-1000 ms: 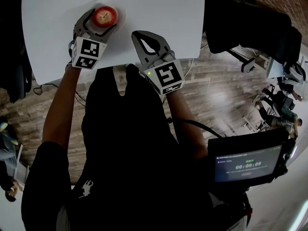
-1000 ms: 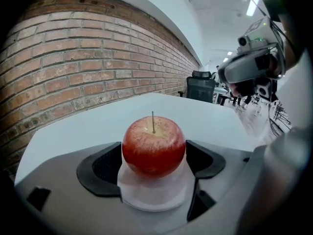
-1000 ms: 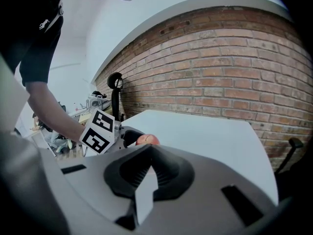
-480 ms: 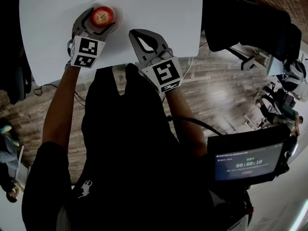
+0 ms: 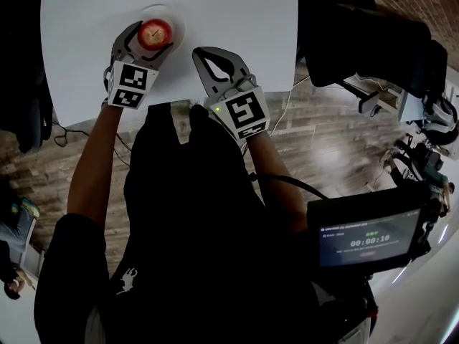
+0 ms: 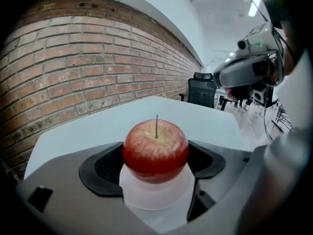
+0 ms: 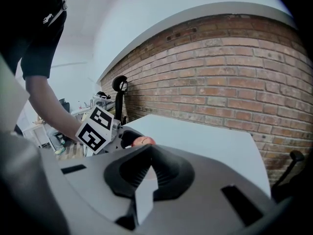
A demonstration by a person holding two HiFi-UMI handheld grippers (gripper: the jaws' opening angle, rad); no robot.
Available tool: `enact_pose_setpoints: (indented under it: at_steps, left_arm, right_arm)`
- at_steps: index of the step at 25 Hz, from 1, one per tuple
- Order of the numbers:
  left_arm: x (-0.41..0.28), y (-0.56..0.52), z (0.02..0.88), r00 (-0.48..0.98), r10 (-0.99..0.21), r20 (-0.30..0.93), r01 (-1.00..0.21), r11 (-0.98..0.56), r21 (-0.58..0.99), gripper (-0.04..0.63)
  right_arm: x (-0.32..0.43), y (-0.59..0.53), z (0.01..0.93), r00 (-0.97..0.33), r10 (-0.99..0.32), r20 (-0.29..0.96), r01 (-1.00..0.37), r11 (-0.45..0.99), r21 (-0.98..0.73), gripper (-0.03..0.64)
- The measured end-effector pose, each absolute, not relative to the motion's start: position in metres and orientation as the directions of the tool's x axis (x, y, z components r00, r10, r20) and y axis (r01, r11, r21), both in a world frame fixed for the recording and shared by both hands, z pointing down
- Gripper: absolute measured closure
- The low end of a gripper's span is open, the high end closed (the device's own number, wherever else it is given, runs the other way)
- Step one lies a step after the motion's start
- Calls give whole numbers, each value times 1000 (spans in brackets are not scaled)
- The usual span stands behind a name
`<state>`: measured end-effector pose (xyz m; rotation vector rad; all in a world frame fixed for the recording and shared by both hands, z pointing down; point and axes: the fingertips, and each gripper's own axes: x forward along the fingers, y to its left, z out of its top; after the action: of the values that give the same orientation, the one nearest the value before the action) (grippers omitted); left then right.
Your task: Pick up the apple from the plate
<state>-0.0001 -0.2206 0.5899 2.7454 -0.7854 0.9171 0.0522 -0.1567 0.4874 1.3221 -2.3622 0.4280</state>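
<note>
Showing a person at a white table [image 5: 237,13] with a gripper in each hand, seen from above in the head view. The left gripper [image 5: 152,39] reaches to the upper left of the frame, where a red apple [image 6: 155,150] sits between its two jaws. In the left gripper view the apple fills the centre of the frame, stem upright, and the black pads [image 6: 103,166] meet its left and right flanks, so the jaws pinch the fruit. A white plate [image 5: 174,14] lies directly beneath the apple. Its pale surface shows under the fruit in the lower centre of the left gripper view. Whether the apple rests on the plate or hangs just above it cannot be told.

The right gripper [image 7: 148,150] lies near the table's front edge at centre frame in the head view, beside the left gripper and apart from the plate. Its jaws are pressed together at the tips with nothing between them.

Each gripper carries a marker cube [image 5: 131,86] at its rear. A brick wall [image 6: 73,58] stands behind the table, an office chair [image 6: 202,89] beyond its far end, and a small screen [image 5: 369,239] appears at the lower right of the head view, above a wooden floor [image 5: 323,135].
</note>
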Motion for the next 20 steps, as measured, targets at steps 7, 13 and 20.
enact_pose_setpoints:
  at_steps: [7, 13, 20]
  left_arm:
    - [-1, -217, 567, 670, -472, 573, -557, -830, -32, 197]
    - [-4, -207, 546, 670, -490, 557, -570, -821, -36, 198]
    - [-13, -195, 516, 657, -537, 529, -609, -792, -46, 198]
  right_arm:
    - [53, -158, 473, -494, -748, 443, -849, 525, -62, 614]
    - [47, -155, 456, -517, -755, 403, -839, 541, -63, 614]
    - [41, -154, 435, -550, -758, 352, -820, 570, -54, 614]
